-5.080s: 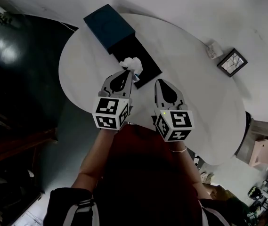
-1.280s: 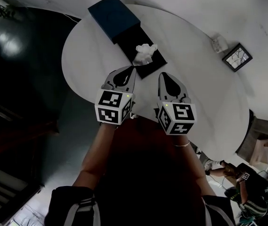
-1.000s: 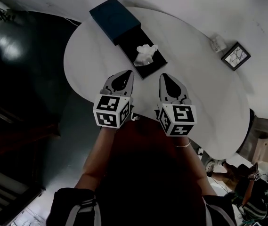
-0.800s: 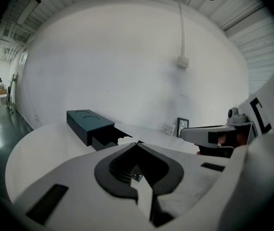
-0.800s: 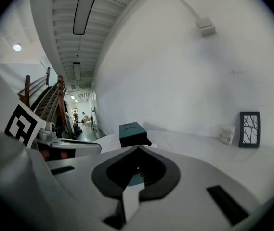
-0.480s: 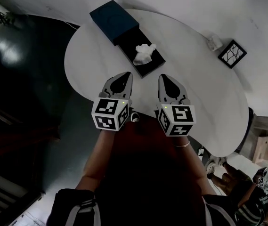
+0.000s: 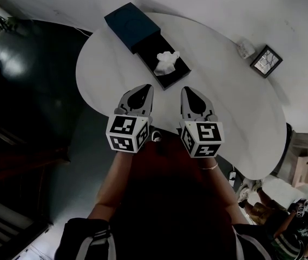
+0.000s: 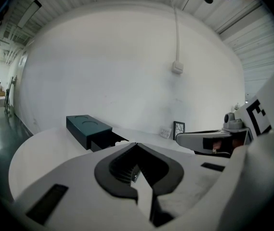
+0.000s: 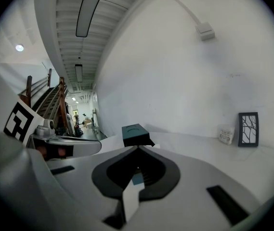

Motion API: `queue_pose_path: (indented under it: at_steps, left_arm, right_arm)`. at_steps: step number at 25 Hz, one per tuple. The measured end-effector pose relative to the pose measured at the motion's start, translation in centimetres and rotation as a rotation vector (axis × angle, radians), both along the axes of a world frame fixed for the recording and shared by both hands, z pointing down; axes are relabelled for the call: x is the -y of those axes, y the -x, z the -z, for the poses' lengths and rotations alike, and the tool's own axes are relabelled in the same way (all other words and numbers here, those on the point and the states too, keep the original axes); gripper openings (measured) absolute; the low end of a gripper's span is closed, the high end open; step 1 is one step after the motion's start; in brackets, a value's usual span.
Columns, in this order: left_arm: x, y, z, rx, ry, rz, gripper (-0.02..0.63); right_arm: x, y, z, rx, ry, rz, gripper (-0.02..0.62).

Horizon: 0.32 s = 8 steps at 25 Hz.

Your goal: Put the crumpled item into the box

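The crumpled white item point(image 7: 167, 62) lies in the black drawer tray point(image 7: 176, 75), which is pulled out of the dark teal box point(image 7: 132, 26) on the round white table point(image 7: 235, 107). My left gripper point(image 7: 147, 87) is shut and empty, a short way in front of the tray. My right gripper point(image 7: 187, 89) is shut and empty beside it, near the tray's front corner. In the left gripper view the box point(image 8: 87, 128) stands beyond the closed left gripper point(image 8: 136, 143). The right gripper view shows the box point(image 9: 135, 133) past the closed right gripper point(image 9: 137, 147).
A small framed picture point(image 7: 266, 61) and a small white object point(image 7: 245, 49) stand at the table's far right, against the white wall. Dark floor lies left of the table. People and a carton point(image 7: 305, 173) are at the lower right.
Five seconds ago my left gripper held the crumpled item over the tray; it now lies in the tray and that gripper has drawn back. Over the last second both grippers barely moved.
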<state>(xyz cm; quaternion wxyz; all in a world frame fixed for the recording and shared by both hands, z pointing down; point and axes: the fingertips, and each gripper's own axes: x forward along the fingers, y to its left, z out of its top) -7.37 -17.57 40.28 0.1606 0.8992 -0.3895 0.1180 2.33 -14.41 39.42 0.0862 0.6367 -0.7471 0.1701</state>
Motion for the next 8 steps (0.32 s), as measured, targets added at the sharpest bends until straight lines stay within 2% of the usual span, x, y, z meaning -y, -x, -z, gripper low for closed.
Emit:
queue_pose_path:
  at_steps: [8]
  left_arm:
    - [-0.57, 0.26, 0.09, 0.001, 0.000, -0.004, 0.023]
  right_arm:
    - [-0.53, 0.44, 0.00, 0.001, 0.001, 0.004, 0.014]
